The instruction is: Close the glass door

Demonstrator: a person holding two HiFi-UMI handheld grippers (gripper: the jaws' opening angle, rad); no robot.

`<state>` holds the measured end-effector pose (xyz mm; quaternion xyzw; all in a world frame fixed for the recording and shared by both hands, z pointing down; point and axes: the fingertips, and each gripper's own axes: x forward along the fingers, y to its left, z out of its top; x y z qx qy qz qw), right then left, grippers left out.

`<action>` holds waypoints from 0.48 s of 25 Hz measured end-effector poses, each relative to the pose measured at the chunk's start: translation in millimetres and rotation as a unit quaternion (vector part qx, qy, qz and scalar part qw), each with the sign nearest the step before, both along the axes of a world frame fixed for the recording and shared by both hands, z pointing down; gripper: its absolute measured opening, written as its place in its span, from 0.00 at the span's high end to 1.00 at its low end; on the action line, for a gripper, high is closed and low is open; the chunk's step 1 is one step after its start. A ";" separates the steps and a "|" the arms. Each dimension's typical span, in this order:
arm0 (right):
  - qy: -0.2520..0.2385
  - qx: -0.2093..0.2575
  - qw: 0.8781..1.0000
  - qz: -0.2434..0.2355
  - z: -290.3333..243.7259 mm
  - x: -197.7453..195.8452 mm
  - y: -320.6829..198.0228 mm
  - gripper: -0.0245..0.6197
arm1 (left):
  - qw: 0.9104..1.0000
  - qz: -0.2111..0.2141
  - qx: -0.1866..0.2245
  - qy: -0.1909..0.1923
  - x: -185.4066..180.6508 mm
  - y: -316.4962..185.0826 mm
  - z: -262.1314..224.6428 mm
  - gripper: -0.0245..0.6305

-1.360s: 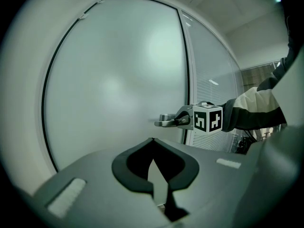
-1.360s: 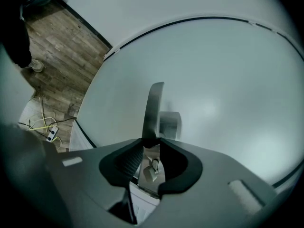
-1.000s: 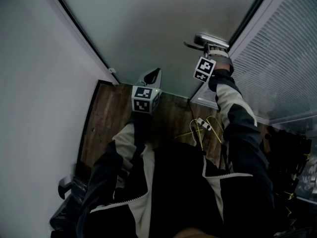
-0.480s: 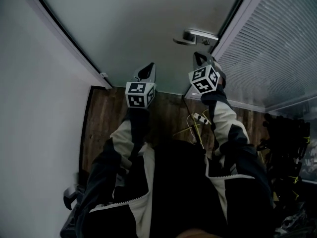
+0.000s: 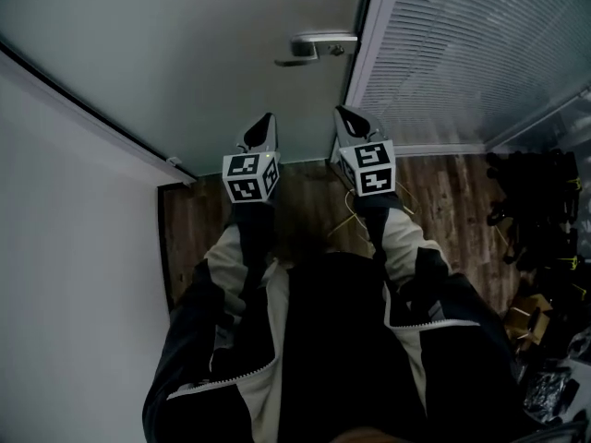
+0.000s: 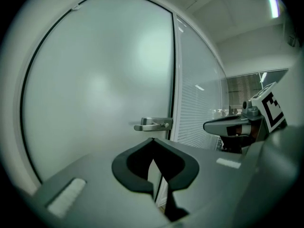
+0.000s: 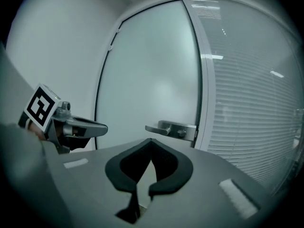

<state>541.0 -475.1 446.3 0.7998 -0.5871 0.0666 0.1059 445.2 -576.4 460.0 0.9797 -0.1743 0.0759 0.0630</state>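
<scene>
My head view shows the wood floor point(image 5: 309, 212) and my sleeves point(image 5: 406, 247). The gripper views show neither of these. I hold my left gripper point(image 5: 265, 127) and right gripper point(image 5: 349, 123) out side by side, almost level. The left jaws are pressed together with nothing in them. The right jaws have just closed, on nothing too. The glass door point(image 5: 203, 53) stands straight ahead and looks shut in its frame. Its handle point(image 5: 319, 46) sits beside the wall of blinds point(image 5: 471, 53), apart from both grippers. Each gripper view also catches the other gripper side-on.
</scene>
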 end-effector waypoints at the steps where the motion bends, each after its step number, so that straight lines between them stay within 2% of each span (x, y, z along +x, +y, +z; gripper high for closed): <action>1: 0.000 -0.002 1.000 0.004 0.9 -0.1 2.5 0.96 | 1.000 0.004 -0.001 -0.001 0.5 2.3 1.6 0.96; 12: -0.013 -0.012 0.999 0.029 5.7 -4.0 23.9 0.96 | 1.000 0.021 -0.001 -0.002 -3.7 13.0 0.7 0.96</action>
